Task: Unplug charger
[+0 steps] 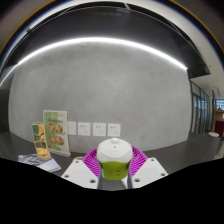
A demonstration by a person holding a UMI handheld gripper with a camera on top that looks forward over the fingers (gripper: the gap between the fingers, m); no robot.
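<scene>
A: Holding the charger point(115, 158), as I read it: low in the centre of the frame, the hand-held gripper point(115, 170) has its two purple pads point(93, 163) pressed against either side of a white-and-green block, so the fingers are drawn in narrow around it.

B: Why gripped from the sides like that?

A: I'd judge a side grasp gives a firm purchase for pulling a plug straight out. The block sits right between the fingers, its white top poking just above the pads and its green lower part sunk between them.

B: Is it out of the socket?

A: It looks so. It hangs near the lens, well apart from the wall, and I see no outlet touching it. No cable is visible either, though one could be hidden below.

B: What lies beyond?

A: The dark worktop point(170, 158) runs across the middle of the frame. Left of centre on it stands an upright printed card point(56, 131), with another coloured item point(41, 140) beside it that I cannot identify. Behind those, a row of white wall sockets point(92, 129) is set in the grey wall point(120, 90), likely the charger's home. A long ceiling light point(100, 45) arcs across the upper frame.
</scene>
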